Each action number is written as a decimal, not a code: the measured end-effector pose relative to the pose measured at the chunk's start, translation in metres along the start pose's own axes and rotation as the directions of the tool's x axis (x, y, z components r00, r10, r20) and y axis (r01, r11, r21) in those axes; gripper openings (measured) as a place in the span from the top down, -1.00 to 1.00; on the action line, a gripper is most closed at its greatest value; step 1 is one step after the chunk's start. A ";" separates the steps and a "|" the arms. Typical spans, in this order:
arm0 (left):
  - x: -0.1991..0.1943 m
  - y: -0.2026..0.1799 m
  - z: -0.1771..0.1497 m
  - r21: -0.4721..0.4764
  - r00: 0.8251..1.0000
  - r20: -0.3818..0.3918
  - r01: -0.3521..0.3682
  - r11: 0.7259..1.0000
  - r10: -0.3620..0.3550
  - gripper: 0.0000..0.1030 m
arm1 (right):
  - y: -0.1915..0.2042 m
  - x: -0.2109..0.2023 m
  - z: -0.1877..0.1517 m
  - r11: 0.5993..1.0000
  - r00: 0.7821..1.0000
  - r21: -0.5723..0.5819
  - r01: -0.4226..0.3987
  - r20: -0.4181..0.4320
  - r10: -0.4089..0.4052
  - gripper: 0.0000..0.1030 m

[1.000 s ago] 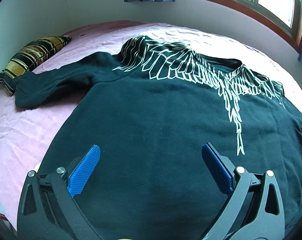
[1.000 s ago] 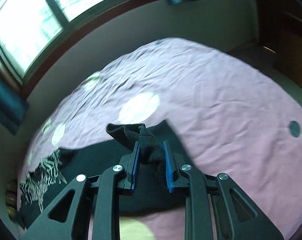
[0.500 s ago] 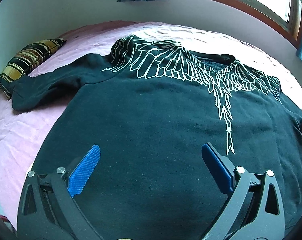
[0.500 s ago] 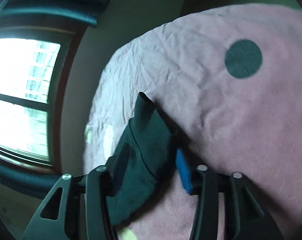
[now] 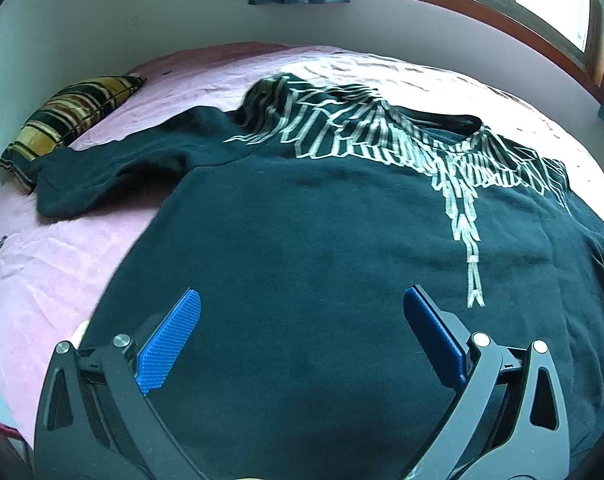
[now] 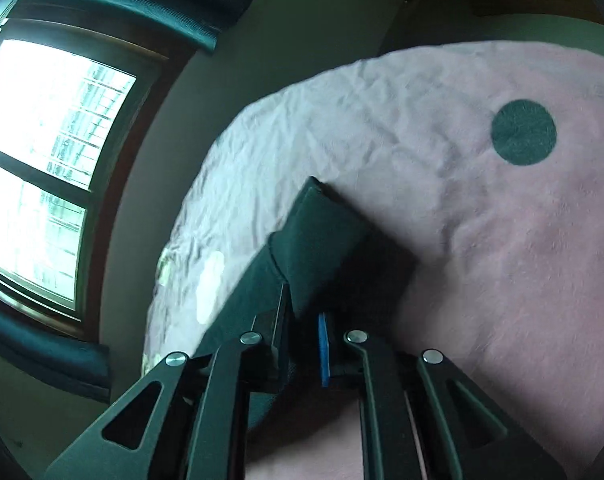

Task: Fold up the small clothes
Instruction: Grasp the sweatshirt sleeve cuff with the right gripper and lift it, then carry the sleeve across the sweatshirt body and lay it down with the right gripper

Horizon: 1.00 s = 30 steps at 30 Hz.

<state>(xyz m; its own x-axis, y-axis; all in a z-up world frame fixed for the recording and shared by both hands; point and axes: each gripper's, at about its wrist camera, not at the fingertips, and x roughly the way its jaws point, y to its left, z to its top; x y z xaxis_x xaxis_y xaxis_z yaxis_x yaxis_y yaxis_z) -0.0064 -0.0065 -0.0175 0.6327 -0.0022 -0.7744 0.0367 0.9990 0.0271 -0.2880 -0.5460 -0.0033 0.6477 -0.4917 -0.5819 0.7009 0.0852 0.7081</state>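
Observation:
A black sweatshirt [image 5: 322, 240] with a white feather print lies spread front-up on the pink bed [image 5: 42, 272]. Its left sleeve [image 5: 114, 172] stretches toward a pillow. My left gripper [image 5: 302, 308] is open and empty, hovering over the lower body of the sweatshirt. My right gripper [image 6: 302, 320] is shut on the other sleeve's cuff [image 6: 322, 236], which sticks out past the fingers, lifted just above the bed.
A striped pillow [image 5: 66, 120] lies at the bed's far left. Walls and windows [image 6: 42, 160] border the bed [image 6: 482, 240]. A dark round spot [image 6: 524, 132] marks the pink cover near the cuff.
My right gripper has turned and swung the sleeve cuff outward over the bed and closed tighter on it. The left gripper stayed open over the sweatshirt with small view shifts.

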 end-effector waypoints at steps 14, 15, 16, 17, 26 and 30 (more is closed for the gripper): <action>-0.016 0.073 -0.004 -0.081 0.999 0.011 -0.044 0.996 0.045 -0.96 | 0.312 -0.064 -0.174 0.695 0.921 -0.622 -0.360 -0.118 0.371 0.80; -0.018 0.080 -0.005 -0.088 0.999 0.013 -0.048 0.995 0.049 -0.96 | 0.319 -0.068 -0.190 0.665 0.914 -0.646 -0.376 -0.143 0.379 0.80; -0.019 0.083 -0.006 -0.092 0.999 0.015 -0.049 0.995 0.051 -0.96 | 0.335 -0.066 -0.215 0.619 0.906 -0.680 -0.393 -0.173 0.385 0.80; -0.021 0.088 -0.007 -0.098 0.998 0.018 -0.051 0.994 0.053 -0.96 | 0.343 -0.067 -0.234 0.582 0.900 -0.704 -0.408 -0.203 0.385 0.80; -0.027 0.105 -0.012 -0.125 0.998 0.028 -0.044 0.991 0.048 -0.96 | 0.373 -0.015 -0.408 0.328 0.864 -0.800 -0.502 -0.452 0.221 0.81; -0.027 0.104 -0.013 -0.124 0.999 0.025 -0.030 0.992 0.034 -0.96 | 0.358 0.026 -0.476 0.252 0.840 -0.806 -0.536 -0.538 0.067 0.83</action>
<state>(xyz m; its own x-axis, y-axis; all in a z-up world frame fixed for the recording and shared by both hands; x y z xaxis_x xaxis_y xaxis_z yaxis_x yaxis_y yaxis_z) -0.0294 0.0983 -0.0023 0.6525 0.0302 -0.7572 -0.0787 0.9965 -0.0281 0.1215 -0.1152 0.0446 0.7516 0.0587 -0.6570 0.0704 0.9832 0.1684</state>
